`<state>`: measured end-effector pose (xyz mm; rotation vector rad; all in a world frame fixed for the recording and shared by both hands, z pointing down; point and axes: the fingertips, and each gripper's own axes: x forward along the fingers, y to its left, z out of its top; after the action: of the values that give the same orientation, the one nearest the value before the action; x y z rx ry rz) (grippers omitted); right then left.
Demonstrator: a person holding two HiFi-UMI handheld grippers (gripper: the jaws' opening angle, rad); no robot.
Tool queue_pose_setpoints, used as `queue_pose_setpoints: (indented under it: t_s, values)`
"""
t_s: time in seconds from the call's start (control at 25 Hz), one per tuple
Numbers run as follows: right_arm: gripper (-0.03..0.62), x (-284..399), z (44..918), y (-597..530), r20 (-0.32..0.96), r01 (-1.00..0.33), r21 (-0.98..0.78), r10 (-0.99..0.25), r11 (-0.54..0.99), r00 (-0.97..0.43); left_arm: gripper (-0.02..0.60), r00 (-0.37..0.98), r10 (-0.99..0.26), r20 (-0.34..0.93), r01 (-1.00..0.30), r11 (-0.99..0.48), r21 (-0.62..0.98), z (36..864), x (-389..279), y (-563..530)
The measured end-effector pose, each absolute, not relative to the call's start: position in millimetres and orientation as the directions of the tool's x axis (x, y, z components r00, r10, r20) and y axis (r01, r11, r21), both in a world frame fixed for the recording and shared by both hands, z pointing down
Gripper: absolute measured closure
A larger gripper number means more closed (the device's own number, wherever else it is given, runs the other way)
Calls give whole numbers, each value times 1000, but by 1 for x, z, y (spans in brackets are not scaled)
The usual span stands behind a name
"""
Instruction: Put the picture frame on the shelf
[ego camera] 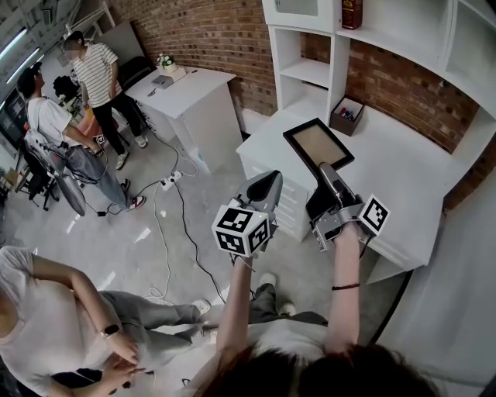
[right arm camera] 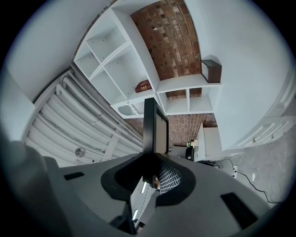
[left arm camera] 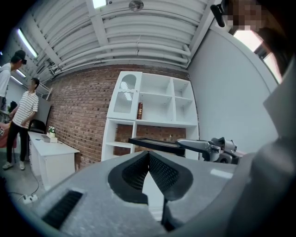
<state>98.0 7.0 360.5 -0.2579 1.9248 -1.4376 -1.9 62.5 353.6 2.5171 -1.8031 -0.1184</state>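
The right gripper [ego camera: 325, 177] grips the picture frame [ego camera: 316, 143] by one edge above the surface [ego camera: 403, 186], ready for the shelf [ego camera: 308, 71]. The left gripper [ego camera: 266, 186] is clenched, empty.

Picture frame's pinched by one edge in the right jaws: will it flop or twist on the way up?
Probably stiff: the picture frame juts out flat from the right gripper. Held at one edge, it may pivot. Its thin rim could slip.

light: bright, even, ceiling strip [left arm camera: 98, 3] | shadows: soft | edges: fisheye, dark corners | focus: left hand-held gripper [left arm camera: 149, 157] blurred
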Motion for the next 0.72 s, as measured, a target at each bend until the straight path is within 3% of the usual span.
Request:
queue_pose_setpoints:
  t_s: [0.72]
  values:
    - [522,73,363,-48,-413,236,-904,-590,356,-693,571,366,-930,-39,-926,-368,84,353,-31,2]
